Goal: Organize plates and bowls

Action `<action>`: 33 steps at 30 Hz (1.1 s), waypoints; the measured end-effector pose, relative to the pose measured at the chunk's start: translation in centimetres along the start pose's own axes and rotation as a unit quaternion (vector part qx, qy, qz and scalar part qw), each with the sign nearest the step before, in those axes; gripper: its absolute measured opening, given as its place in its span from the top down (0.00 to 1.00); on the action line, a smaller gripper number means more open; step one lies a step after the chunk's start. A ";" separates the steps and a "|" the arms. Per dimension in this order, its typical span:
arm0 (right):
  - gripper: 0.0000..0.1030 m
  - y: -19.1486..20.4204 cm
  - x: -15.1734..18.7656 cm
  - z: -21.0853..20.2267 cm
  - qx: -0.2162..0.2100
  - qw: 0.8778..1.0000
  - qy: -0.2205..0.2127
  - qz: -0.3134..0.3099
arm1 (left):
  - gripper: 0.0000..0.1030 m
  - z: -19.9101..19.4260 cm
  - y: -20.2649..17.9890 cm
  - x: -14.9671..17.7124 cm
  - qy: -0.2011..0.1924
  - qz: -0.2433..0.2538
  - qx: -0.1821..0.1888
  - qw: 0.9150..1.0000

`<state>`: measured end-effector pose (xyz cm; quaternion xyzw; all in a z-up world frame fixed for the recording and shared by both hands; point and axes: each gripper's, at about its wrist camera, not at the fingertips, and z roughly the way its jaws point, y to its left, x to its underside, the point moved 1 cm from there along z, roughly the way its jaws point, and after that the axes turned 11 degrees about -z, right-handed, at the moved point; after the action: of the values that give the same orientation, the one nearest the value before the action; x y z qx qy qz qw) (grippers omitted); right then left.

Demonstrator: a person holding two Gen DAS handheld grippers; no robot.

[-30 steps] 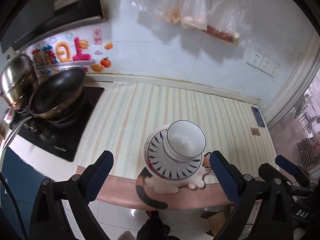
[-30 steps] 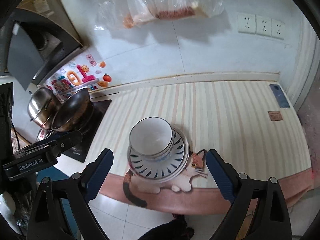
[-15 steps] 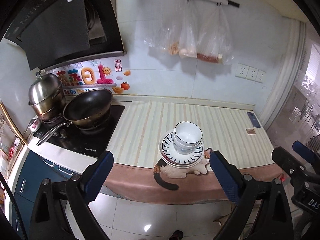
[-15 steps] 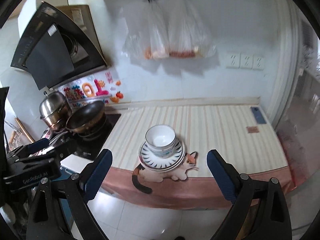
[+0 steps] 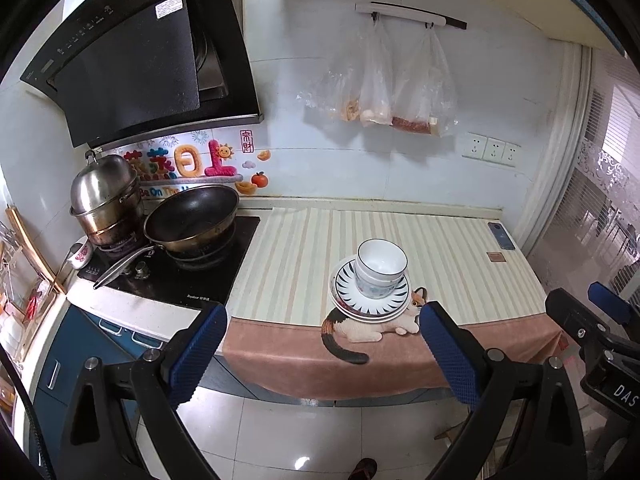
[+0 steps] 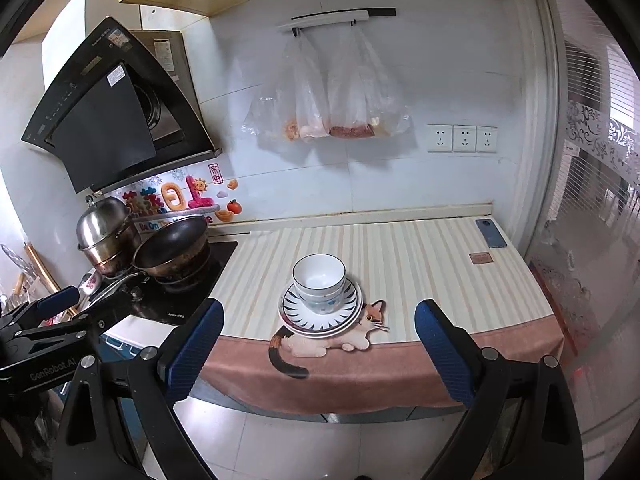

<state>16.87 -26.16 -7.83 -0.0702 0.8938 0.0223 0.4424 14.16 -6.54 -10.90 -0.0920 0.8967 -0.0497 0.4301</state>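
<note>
A stack of white bowls sits on a stack of blue-patterned plates near the front edge of the striped counter; the bowls and plates show in the right wrist view too. My left gripper is open and empty, held back from the counter over the floor. My right gripper is open and empty, also back from the counter. Each gripper shows at the edge of the other's view: the right gripper and the left gripper.
A black stove with a wok and a steel pot is at the left. A cat-print cloth hangs over the counter's front. A phone lies at the back right. Plastic bags hang on the wall.
Both grippers have pulled back and up from the stacked dishes, so the whole counter and the floor now show. The dishes have not moved.
</note>
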 end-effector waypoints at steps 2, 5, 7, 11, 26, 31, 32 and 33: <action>0.04 0.3 0.3 -0.3 0.003 1.000 0.002 -0.001 | 0.04 -0.2 0.0 0.2 -0.001 0.002 -0.002 1.000; 0.04 0.5 0.6 -0.3 0.003 1.000 0.006 -0.001 | 0.04 -0.4 0.1 0.5 0.000 0.004 -0.002 1.000; 0.04 0.8 0.7 -0.4 0.004 1.000 0.007 -0.002 | 0.04 -0.6 0.2 0.6 -0.001 0.004 -0.001 1.000; 0.04 0.8 0.9 -0.5 0.005 1.000 0.009 -0.003 | 0.04 -0.8 0.2 0.8 0.000 0.001 0.000 1.000; 0.04 0.6 1.1 -0.8 0.024 1.000 0.007 -0.008 | 0.04 -0.9 0.1 1.0 0.003 0.007 0.003 1.000; 0.04 0.5 1.2 -0.8 0.032 0.999 0.005 -0.011 | 0.04 -1.1 -0.1 0.8 -0.004 0.008 -0.001 1.000; 0.04 0.5 1.1 -0.8 0.033 0.999 0.005 -0.012 | 0.04 -1.0 0.0 0.8 -0.004 0.007 -0.001 1.000; 0.04 0.5 1.1 -0.9 0.034 0.999 0.004 -0.012 | 0.04 -1.0 0.0 0.8 -0.004 0.007 -0.001 1.000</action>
<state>15.43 -25.88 -8.19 -0.0660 0.8950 -0.0139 0.4409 12.90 -6.70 -10.88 -0.0865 0.8954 -0.0454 0.4343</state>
